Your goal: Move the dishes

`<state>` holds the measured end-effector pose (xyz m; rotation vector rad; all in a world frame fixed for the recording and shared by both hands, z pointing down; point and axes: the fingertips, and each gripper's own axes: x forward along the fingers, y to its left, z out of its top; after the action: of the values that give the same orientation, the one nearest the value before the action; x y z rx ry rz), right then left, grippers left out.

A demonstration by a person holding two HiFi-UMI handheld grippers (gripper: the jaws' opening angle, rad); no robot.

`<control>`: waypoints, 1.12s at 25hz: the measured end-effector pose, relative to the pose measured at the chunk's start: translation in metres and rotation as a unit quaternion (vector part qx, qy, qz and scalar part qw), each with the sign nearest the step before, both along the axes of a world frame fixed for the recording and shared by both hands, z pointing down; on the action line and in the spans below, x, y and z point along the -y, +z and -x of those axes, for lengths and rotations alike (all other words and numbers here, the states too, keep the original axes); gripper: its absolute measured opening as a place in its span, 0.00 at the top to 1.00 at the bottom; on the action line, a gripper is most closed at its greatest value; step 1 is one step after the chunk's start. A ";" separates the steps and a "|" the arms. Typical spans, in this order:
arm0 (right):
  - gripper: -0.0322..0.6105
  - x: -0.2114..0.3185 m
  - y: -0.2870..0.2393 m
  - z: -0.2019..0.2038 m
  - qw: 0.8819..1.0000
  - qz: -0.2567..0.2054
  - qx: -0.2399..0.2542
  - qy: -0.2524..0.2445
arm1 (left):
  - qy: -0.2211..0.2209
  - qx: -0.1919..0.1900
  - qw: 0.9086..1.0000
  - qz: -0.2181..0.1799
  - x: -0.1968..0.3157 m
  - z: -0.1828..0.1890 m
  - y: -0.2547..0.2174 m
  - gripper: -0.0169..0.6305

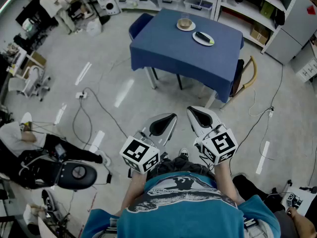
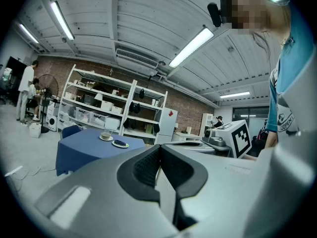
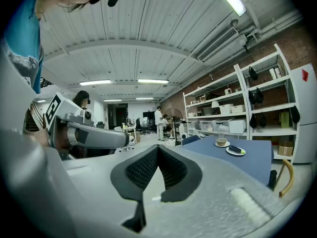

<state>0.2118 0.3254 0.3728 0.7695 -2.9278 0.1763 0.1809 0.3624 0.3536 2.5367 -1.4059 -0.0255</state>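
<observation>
Holding both grippers side by side in front of the torso; person in a teal printed shirt (image 1: 183, 205), standing well back from the table.

Left gripper (image 1: 167, 120): smooth pale-grey shell, jaws closed tip to tip, nothing between the dark ribbed pads (image 2: 143, 170). Right gripper (image 1: 195, 114): same build, jaws likewise pressed together and empty. Each carries a black-and-white marker cube.

Floor (image 1: 148, 98): pale grey, glossy, with a loose cable (image 1: 101, 108) trailing across it.

Further out: a square tabletop (image 1: 168, 48) draped in blue cloth. The dishes sit near its far right corner, well apart from both grippers. A round white saucer (image 1: 185, 27) holds a small tan cup. Just beside it, a round white plate (image 1: 203, 38) bears a dark oblong item, green at one end.

A curved wooden chair (image 1: 250, 73) stands at the table's right side. White open shelving (image 1: 247, 9) stands behind.
</observation>
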 end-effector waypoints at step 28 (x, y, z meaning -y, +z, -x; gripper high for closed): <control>0.95 0.052 0.023 -0.020 0.998 0.038 0.031 -0.030 | -0.026 0.020 0.999 0.022 0.052 -0.020 0.014 0.95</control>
<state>0.2323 0.2731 0.3958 0.6769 -2.9772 0.3107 0.2007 0.3100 0.3673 2.4782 -1.4716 0.0455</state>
